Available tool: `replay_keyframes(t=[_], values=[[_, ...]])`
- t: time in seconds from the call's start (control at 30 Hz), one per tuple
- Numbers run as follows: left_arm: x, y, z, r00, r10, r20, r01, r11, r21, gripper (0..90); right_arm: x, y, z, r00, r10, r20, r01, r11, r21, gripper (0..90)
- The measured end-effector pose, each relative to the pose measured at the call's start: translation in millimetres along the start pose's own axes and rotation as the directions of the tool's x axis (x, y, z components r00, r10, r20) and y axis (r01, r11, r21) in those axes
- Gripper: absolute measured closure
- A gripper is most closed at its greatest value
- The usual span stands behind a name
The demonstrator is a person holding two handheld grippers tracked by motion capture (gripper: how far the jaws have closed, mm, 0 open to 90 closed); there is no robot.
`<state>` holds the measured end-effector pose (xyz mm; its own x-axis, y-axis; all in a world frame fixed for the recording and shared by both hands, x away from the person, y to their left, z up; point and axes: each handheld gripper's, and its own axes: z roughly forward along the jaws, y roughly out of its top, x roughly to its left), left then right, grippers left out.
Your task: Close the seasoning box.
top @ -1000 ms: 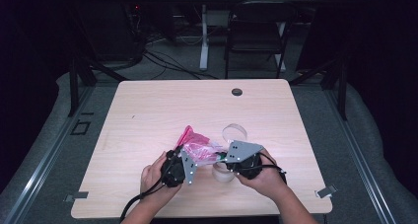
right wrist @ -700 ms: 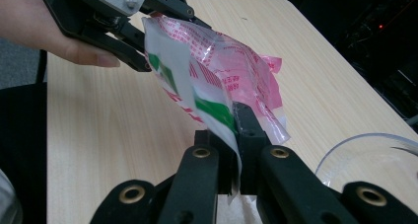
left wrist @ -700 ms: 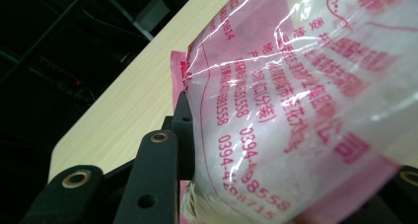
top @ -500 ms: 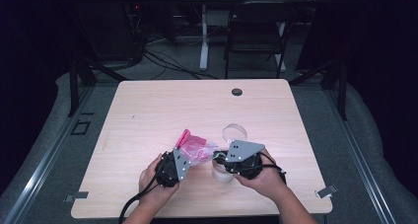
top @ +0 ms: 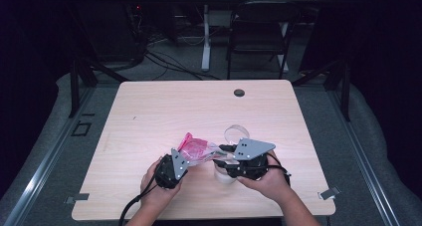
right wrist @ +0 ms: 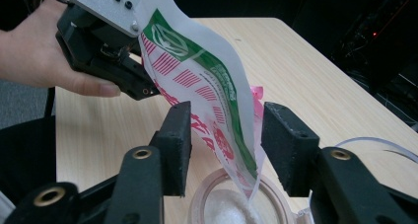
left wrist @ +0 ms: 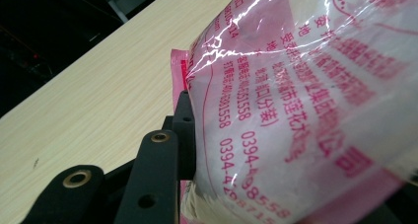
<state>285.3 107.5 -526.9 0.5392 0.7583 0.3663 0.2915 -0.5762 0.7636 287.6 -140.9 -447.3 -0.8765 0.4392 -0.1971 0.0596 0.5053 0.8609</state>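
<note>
Both grippers work at the lower centre of the high view, over the near edge of the wooden table (top: 149, 111). From there the left gripper (top: 186, 159) pinches a pink and clear plastic bag (top: 196, 149), and the right gripper (top: 224, 156) sits beside it. Its own view shows more: the jaws have just been opening and now stand spread on either side of the bag's lower corner (right wrist: 241, 160), clear of it, above a round container (right wrist: 236, 204) holding white powder.
</note>
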Motion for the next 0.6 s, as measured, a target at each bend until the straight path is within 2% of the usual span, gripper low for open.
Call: replay_keyframes(t=[0.07, 0.37, 0.6], values=[[1.0, -0.7, 0.3, 1.0, 0.0, 0.002, 0.0, 1.0, 0.003, 67.8, -0.7, 0.2, -1.0, 0.9999, 0.004, 0.009, -0.004, 1.0, -0.006, 52.5], [5.6, -3.1, -0.5, 0.9982, -0.052, 0.031, 0.052, 0.9987, 0.0, 67.8, -4.5, 0.0, -6.3, 0.9991, 0.035, 0.023, -0.034, 0.999, -0.031, 50.5], [9.5, -4.3, -2.4, 0.9962, -0.08, 0.035, 0.08, 0.9968, -0.003, 67.8, -6.5, 1.2, -11.0, 0.9986, 0.043, 0.033, -0.041, 0.998, -0.043, 50.2]])
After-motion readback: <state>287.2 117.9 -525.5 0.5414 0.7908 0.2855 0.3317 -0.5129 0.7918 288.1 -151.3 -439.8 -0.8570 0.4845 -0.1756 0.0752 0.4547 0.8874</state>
